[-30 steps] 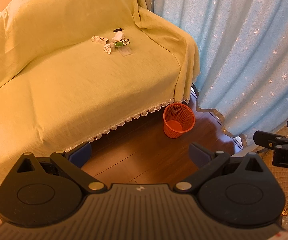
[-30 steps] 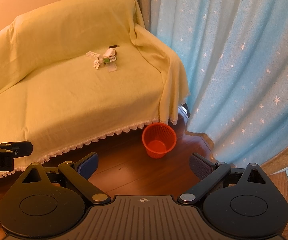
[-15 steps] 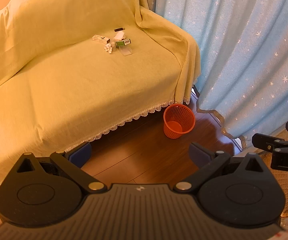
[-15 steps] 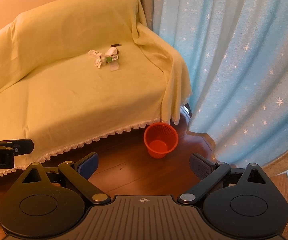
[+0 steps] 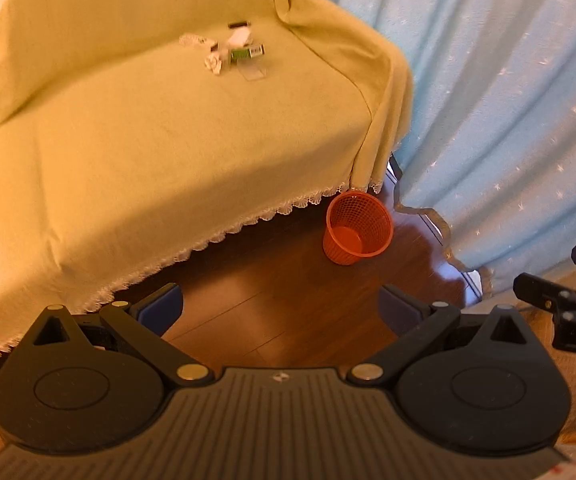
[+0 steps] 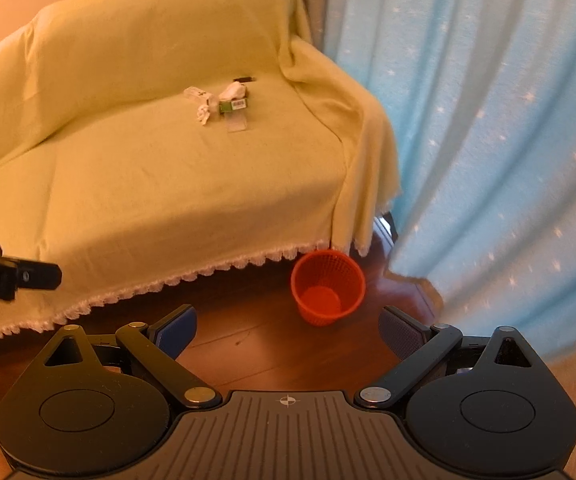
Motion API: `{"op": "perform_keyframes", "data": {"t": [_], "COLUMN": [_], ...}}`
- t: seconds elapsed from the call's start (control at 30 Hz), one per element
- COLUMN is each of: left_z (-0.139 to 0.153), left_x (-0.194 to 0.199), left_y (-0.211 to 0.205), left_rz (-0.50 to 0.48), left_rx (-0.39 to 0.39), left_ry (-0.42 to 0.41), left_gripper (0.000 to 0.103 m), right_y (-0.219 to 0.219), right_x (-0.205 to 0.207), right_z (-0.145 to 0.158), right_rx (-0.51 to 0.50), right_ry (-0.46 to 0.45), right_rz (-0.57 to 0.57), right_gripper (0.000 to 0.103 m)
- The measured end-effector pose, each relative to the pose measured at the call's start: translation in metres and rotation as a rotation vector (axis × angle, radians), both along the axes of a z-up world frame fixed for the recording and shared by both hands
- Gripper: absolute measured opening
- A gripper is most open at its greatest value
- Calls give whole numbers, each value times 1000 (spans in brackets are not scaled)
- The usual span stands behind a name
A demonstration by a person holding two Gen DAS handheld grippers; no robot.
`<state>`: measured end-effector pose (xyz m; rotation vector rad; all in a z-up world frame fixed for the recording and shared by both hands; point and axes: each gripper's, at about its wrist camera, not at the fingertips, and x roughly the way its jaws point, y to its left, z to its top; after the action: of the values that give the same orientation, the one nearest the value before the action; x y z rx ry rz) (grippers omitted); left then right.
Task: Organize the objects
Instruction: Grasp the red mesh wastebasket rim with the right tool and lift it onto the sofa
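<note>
While both claws hang over the dark wooden floor (image 5: pixel 272 280) with nothing between their pads, I judge I am at the approach step, no item yet picked up. My left claw (image 5: pixel 280 310) has its blue-padded fingers spread wide apart and empty, and my right claw (image 6: pixel 288 330) is likewise spread and empty. The task's things are a small cluster of litter (image 6: pixel 220 106) lying on the seat of the sofa draped in a pale yellow-green cloth (image 6: pixel 168 184), near its far armrest: a crumpled white paper scrap, a little green box, a white packet, a clear plastic piece and a thin dark stick, mostly touching or just beside one another. The round orange mesh wastebasket (image 5: pixel 358 228) stands upright and seemingly empty on the floor at the sofa's corner, beside the light blue star-patterned curtain (image 6: pixel 488 140). Next I need to reach well forward over the seat and settle one claw around a single piece.
</note>
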<state>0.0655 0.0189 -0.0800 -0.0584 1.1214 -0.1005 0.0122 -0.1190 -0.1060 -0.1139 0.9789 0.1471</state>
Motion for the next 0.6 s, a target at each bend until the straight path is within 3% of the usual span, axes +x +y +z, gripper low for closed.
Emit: {"op": "perform_keyframes", "data": {"t": [0.13,0.23,0.3,0.53,0.6], "left_z": [-43,-79,-104,-248,-295], "left_x": [48,88,115,188,201], "left_y": [-7,-11,-14,-26,-30], "left_rz": [33,80,109,112,84], "left_rx": [4,10,17,25,15], "left_ry": [33,30,11,43,33], "left_gripper": [102,102,102,102,102], "right_y": [-21,-35,-41,-56,-56], "right_x": [55,104,134,207,220], "right_z": [-59,-121,-165,-367,-432], "right_rx": [-5,13,-5,-74,-111], "right_ry": [35,64,66,90,111], "right_rz": [74,154,218,428,500], "right_gripper": [96,95,83,74,61]}}
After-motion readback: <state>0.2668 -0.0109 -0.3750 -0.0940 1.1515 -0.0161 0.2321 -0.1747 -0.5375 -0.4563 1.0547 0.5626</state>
